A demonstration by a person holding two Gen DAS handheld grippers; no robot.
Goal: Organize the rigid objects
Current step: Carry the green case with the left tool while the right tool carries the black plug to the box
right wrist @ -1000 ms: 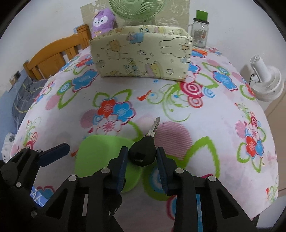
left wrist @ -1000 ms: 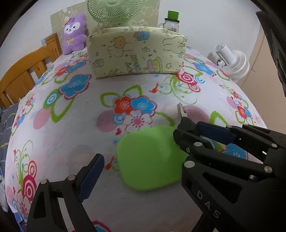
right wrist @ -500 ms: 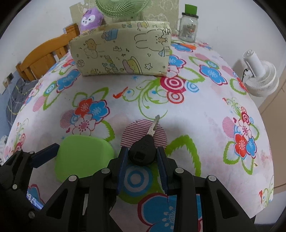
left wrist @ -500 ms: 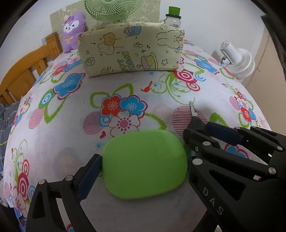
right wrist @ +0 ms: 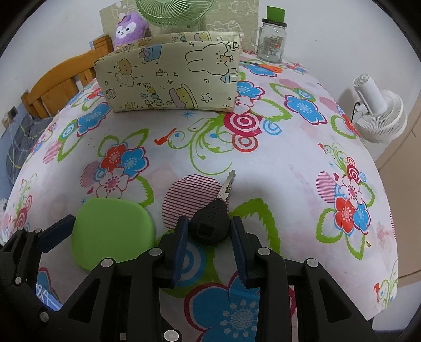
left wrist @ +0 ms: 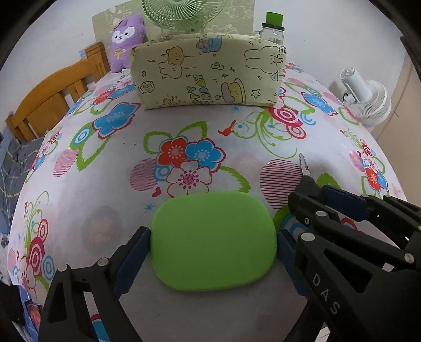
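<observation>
A flat, rounded green case [left wrist: 213, 239] lies on the flowered tablecloth [left wrist: 184, 126] between the fingers of my left gripper [left wrist: 213, 238]. Its jaws are closing, and both blue pads [left wrist: 131, 252] touch the case's sides. In the right wrist view the same green case [right wrist: 110, 231] sits at the lower left, with one left finger [right wrist: 56, 230] against it. My right gripper [right wrist: 209, 227] is shut on the black head of a key [right wrist: 209, 223], whose metal blade points forward just above the cloth. The key's blade [left wrist: 304, 164] also pokes out past the right gripper's fingers [left wrist: 339, 200] in the left wrist view.
A cartoon-print fabric box [left wrist: 208, 76] stands at the back middle. Behind it are a green fan [left wrist: 184, 13], a purple plush [left wrist: 126, 39] and a glass jar [right wrist: 271, 39] with orange scissors [right wrist: 273, 69] beside it. A white fan [right wrist: 379, 115] stands off the right edge, a wooden headboard [left wrist: 52, 94] on the left.
My left gripper has come around the green case until its pads meet the case's sides. The right gripper carried the key to the right, away from the case.
</observation>
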